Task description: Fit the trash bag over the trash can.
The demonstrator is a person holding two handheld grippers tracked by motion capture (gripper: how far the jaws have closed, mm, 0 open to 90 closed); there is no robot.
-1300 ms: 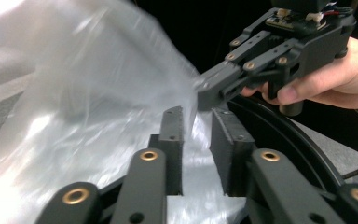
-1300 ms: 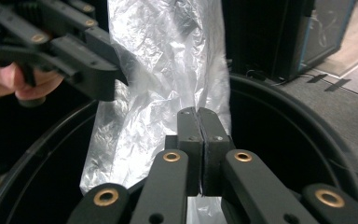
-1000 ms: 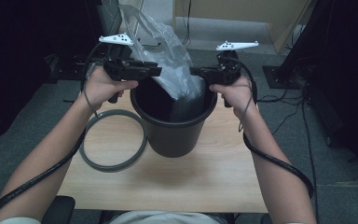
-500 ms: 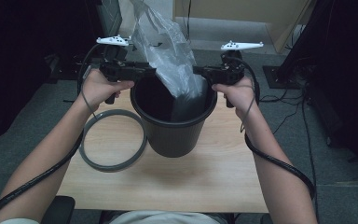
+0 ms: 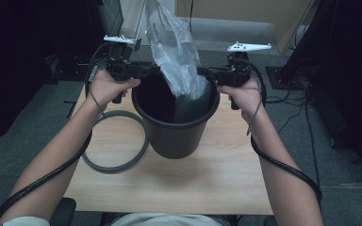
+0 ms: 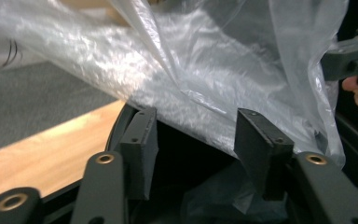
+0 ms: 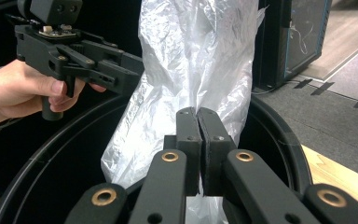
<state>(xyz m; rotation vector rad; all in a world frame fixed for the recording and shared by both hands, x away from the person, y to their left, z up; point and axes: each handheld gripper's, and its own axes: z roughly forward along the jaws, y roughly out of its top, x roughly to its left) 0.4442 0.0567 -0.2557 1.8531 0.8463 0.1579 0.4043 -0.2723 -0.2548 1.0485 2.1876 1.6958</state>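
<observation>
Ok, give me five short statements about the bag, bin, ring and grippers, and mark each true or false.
1. The bag rises out of the bin. True.
2. The left gripper is shut. False: its jaws stand apart, with the bag in front of them.
3. The right gripper is shut. True; whether it pinches the bag cannot be told.
4. The ring sits on the bin's rim. False: it lies flat on the table beside the bin.
5. The bin lies on its side. False: it stands upright.
</observation>
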